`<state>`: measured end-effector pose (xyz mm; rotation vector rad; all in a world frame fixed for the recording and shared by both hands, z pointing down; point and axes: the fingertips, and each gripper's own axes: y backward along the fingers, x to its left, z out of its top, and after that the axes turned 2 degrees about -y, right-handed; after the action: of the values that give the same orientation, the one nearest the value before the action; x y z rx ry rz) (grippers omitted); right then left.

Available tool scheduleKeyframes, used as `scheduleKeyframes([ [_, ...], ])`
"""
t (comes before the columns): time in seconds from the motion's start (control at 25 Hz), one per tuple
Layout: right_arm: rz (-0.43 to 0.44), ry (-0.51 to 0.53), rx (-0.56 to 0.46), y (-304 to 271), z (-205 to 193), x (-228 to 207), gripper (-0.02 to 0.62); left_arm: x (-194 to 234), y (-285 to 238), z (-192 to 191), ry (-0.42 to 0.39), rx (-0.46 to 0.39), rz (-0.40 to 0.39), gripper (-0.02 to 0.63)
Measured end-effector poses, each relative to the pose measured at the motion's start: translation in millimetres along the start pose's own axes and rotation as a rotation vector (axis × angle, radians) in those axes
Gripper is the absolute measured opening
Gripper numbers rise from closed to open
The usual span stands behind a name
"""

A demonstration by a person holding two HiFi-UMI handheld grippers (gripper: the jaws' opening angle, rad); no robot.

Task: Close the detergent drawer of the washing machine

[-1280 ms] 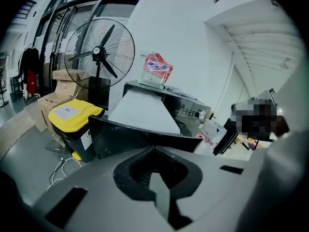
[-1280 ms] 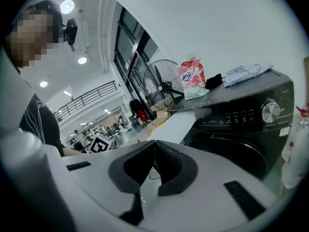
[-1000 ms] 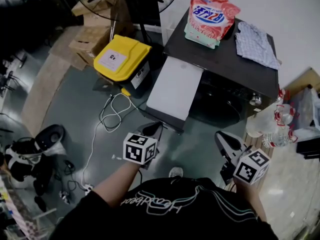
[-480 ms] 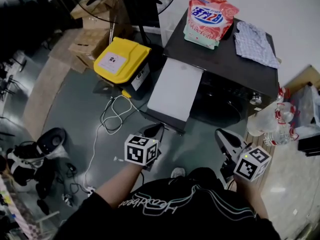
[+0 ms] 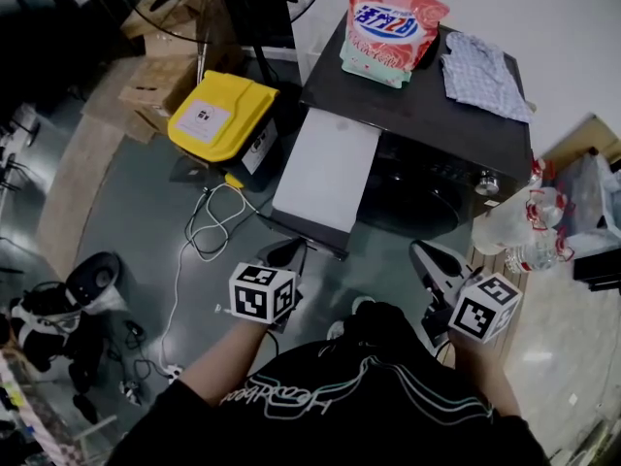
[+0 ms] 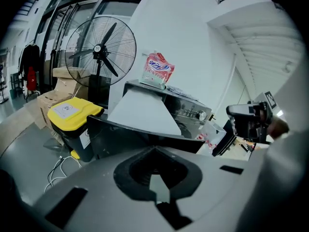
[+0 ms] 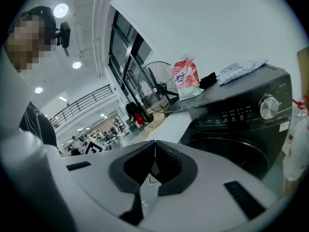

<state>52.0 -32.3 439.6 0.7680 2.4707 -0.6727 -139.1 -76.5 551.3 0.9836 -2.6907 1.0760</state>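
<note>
- Drawer (image 5: 325,175): pale flat slab standing pulled out from the upper front of the washing machine (image 5: 441,129), on the side nearest the yellow box (image 5: 218,115). It is open, not pushed home.
- Left gripper (image 5: 287,253): jaws closed tip to tip, nothing between them. It is held low over the floor, short of the drawer's outer end and not touching it.
- Right gripper (image 5: 433,262): jaws likewise closed and empty. It is held in front of the machine's round door, apart from the drawer.
- Progress, as judged: closing not begun, approach only. Left to do: bring a gripper to the drawer's front edge and push it in flush with the panel.
- Pouch (image 5: 390,19): pink and red refill bag on top of the machine, with blue characters on a white band, too small to read.
- Cloth (image 5: 482,74): pale checked piece lying beside the pouch on the machine top.
- Yellow box label: white, with a small dark mark; text not legible.
- Knob (image 7: 268,107) and row of small panel markings: seen in the right gripper view; print unreadable.
- Black top of the person: pale script lettering across it, not clear enough to read.
</note>
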Motion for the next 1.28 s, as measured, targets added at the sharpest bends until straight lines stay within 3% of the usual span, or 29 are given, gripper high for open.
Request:
scheduleKeyframes([
  [1.28,0.077,-0.009,0.062,-41,48,-41,0.028,7,-35,49,0.077,-0.021,0.046,0.023],
])
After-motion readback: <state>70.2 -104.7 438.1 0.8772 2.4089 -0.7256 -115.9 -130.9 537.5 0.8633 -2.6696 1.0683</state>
